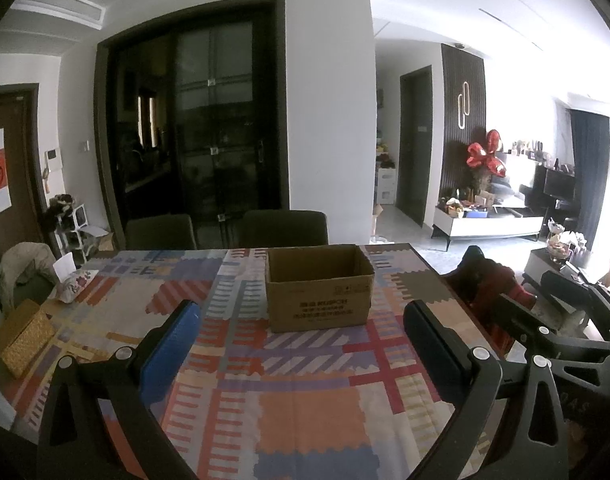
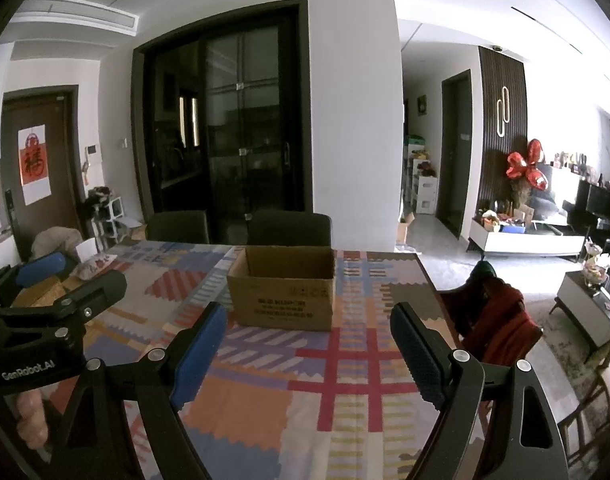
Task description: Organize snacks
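An open brown cardboard box stands on the patterned tablecloth, a short way ahead of both grippers; it also shows in the right wrist view. Its inside looks empty from here. My left gripper is open and empty, held above the table in front of the box. My right gripper is open and empty too, just right of the left one. The left gripper also shows at the left edge of the right wrist view. No snacks are in plain view.
A woven yellow box and a floral tissue pouch lie at the table's left side. Two dark chairs stand at the far edge. A chair draped with red cloth stands at the right edge.
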Demonstrator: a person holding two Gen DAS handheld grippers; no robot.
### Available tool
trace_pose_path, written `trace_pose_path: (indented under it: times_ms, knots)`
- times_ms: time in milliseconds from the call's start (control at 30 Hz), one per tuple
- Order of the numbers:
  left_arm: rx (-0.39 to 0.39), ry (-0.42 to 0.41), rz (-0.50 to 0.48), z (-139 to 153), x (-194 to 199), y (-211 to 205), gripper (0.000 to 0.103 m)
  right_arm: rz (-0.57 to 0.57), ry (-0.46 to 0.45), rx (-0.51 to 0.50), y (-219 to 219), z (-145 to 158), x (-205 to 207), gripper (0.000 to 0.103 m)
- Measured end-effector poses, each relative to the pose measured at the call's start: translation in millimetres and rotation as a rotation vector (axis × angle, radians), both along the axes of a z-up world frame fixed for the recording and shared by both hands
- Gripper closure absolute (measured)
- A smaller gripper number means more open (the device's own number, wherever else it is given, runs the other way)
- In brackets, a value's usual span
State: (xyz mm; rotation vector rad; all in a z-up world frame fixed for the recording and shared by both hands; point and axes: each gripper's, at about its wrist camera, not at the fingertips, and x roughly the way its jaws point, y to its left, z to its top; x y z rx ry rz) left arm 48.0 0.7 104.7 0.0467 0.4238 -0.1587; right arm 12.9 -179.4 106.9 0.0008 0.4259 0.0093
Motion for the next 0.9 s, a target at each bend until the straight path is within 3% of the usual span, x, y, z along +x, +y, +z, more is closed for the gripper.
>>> trace_pose_path:
  times_ms: [900]
  knots:
    - [0.007,0.004,0.003,-2.5,-4.6,-2.0,0.000,0.010,0.009,0.006,-0.5,2.8,-4.7,0.018]
